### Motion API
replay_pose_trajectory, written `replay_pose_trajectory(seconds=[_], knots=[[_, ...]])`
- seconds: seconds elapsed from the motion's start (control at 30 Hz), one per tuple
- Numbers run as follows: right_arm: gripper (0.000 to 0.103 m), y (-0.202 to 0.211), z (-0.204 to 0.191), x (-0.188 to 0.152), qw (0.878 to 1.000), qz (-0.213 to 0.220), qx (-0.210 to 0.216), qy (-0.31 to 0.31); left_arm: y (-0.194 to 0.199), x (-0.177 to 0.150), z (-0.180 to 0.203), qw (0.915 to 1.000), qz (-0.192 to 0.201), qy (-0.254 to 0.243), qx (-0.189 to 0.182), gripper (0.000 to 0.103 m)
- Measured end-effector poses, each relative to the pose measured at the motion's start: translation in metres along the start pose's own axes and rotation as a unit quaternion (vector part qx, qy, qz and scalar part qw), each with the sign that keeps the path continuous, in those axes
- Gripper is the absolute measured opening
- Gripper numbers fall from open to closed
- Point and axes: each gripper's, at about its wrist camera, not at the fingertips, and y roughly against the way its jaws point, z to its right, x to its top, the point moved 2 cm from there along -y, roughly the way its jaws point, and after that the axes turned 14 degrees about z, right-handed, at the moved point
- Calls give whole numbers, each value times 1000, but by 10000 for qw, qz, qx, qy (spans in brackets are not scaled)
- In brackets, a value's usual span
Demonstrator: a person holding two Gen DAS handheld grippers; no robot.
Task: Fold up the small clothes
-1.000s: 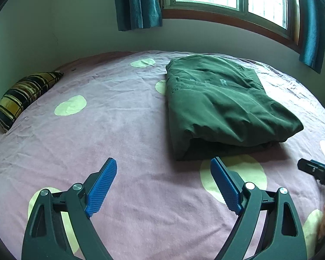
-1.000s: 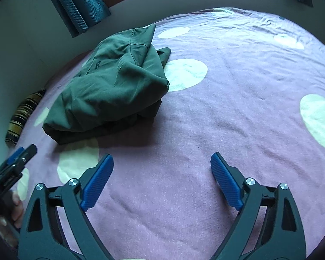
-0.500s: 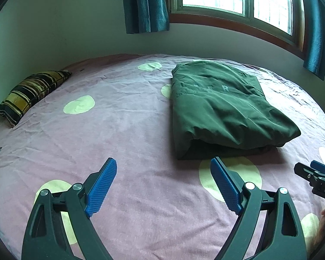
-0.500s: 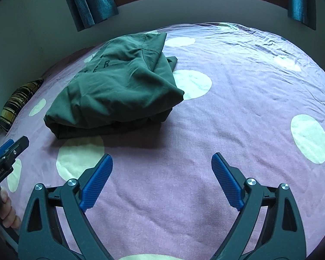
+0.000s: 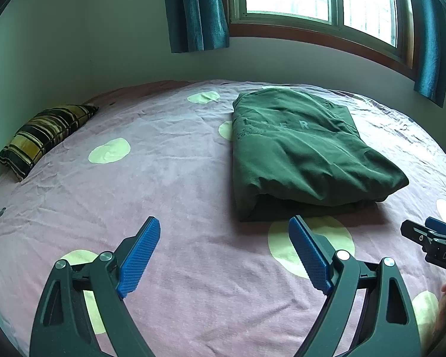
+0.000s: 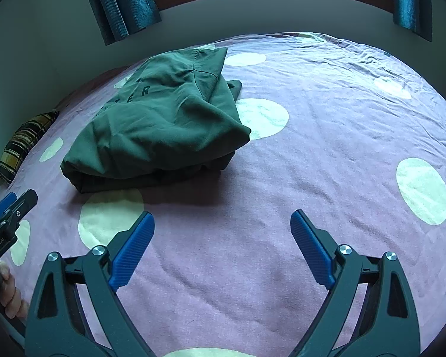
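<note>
A dark green garment [image 5: 297, 151] lies folded into a thick rectangle on the pink bedsheet [image 5: 169, 184], with faint lettering on top. It also shows in the right wrist view [image 6: 163, 125]. My left gripper [image 5: 224, 253] is open and empty, above the sheet just in front of the garment's near left corner. My right gripper [image 6: 223, 247] is open and empty, above the sheet in front of and to the right of the garment. Each gripper shows at the edge of the other's view.
The sheet has pale yellow-green dots. A yellow and black plaid pillow [image 5: 41, 136] lies at the far left by the wall. A window with teal curtains [image 5: 196, 9] is behind the bed.
Both grippers have drawn back and tilted up a little, so the garment sits farther away in both views. Both stay open. The garment has not moved.
</note>
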Motion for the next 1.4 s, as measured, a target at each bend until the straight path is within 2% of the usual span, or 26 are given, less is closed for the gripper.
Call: replay_pose_trajectory(seconds=[1.4], knots=[[93,0,1,-1,10000,-18,-56,36,0,-3,0,9999,-91,95,18,87]])
